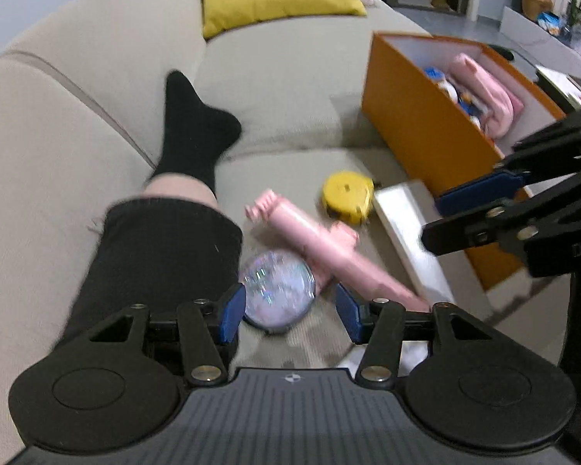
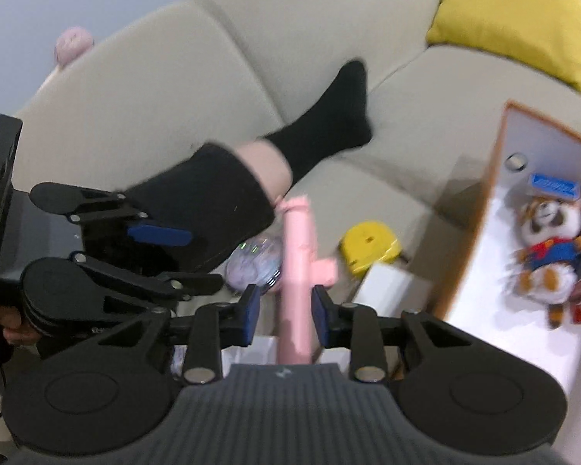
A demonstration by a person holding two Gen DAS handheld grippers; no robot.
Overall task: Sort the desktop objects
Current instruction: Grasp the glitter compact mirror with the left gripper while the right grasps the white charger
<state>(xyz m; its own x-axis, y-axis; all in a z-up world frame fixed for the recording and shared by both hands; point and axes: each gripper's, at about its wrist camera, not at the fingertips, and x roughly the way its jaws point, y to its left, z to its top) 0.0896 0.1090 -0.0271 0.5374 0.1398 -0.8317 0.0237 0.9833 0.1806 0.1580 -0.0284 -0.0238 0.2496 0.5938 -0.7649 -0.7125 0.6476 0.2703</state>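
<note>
Left gripper (image 1: 290,310): jaws open, empty, glittery clear ball (image 1: 277,290) on beige fabric sofa (image 1: 290,77) lies between the pads, untouched. Right gripper (image 2: 284,312): jaws astride long pink plastic toy gun (image 2: 298,271), gaps visible, no grip. Round yellow tape measure (image 1: 348,195) at 1 o'clock of the gun. Orange box (image 1: 414,124), white inside, holds plush raccoon (image 2: 550,244).

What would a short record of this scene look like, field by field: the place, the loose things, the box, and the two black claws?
place: beige fabric sofa
loose things: long pink plastic toy; glittery clear round ball; round yellow plastic case; flat white box
container: orange cardboard box, holds a raccoon plush toy and pink fabric
left gripper: open, ball between its fingers, untouched
right gripper: open, straddling the pink toy, gaps on both sides
person: leg in black sock lying on the sofa
</note>
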